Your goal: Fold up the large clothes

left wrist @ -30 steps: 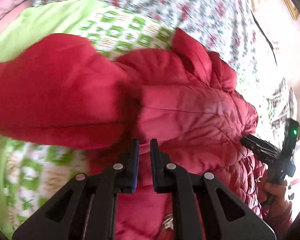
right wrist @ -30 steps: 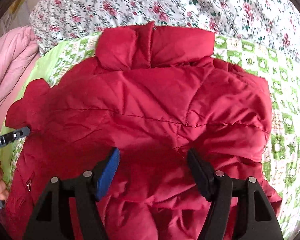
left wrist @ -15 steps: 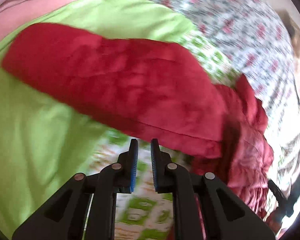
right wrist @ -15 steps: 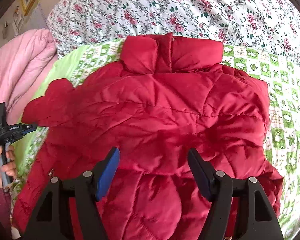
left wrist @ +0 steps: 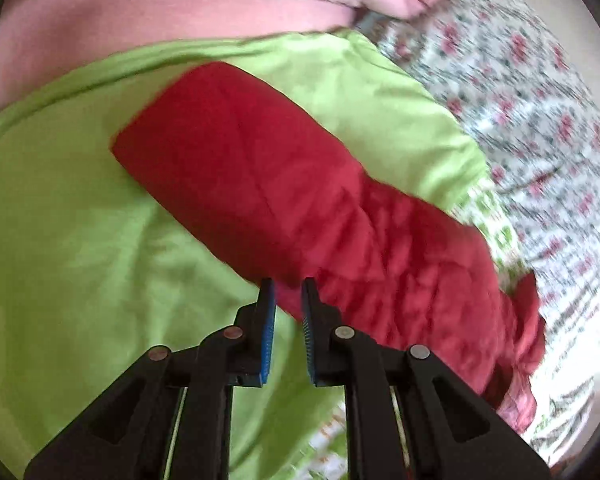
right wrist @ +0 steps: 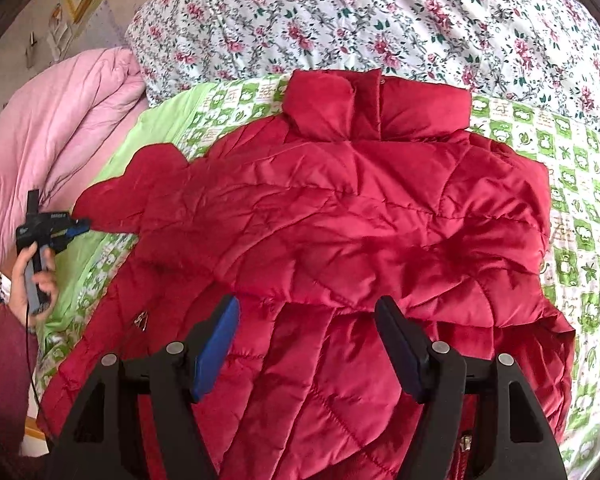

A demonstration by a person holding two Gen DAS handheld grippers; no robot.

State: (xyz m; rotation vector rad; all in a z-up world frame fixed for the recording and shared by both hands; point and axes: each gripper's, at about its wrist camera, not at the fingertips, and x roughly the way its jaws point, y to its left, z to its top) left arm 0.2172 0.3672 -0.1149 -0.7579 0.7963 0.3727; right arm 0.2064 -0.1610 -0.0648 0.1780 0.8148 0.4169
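We see a red jacket (right wrist: 340,216) lying spread on a bed, on a green sheet (right wrist: 572,184) that is checked in part and plain in part. Beyond the sheet lies a floral cover (right wrist: 380,20), and a pink quilt (right wrist: 60,128) is bunched up to the left of it. Our right tongs (right wrist: 306,344) stand wide, with nothing pressed between their blue pads; they hang over the lower body of the jacket, and the collar (right wrist: 376,110) lies straight ahead of them at the far end. Off to the left of these tongs, a hand (right wrist: 32,280) in a dark red sleeve (right wrist: 4,360) grips the handle of the left tongs (right wrist: 78,226), whose tip sits right by the end of the jacket's sleeve. From the left wrist, the left tongs (left wrist: 288,308) are drawn narrow, with only a slim gap between the pads and, as far as we can tell, no cloth caught in it. The jacket's sleeve (left wrist: 284,184) stretches just ahead of them, slanting from upper left to lower right across the plain green sheet (left wrist: 80,240), and its near edge lies just past the tips. This view is blurred, so we cannot tell whether the tips touch the sleeve. The quilt (left wrist: 180,12) fills the far top of the view, and the floral cover (left wrist: 540,120) lies to the right.
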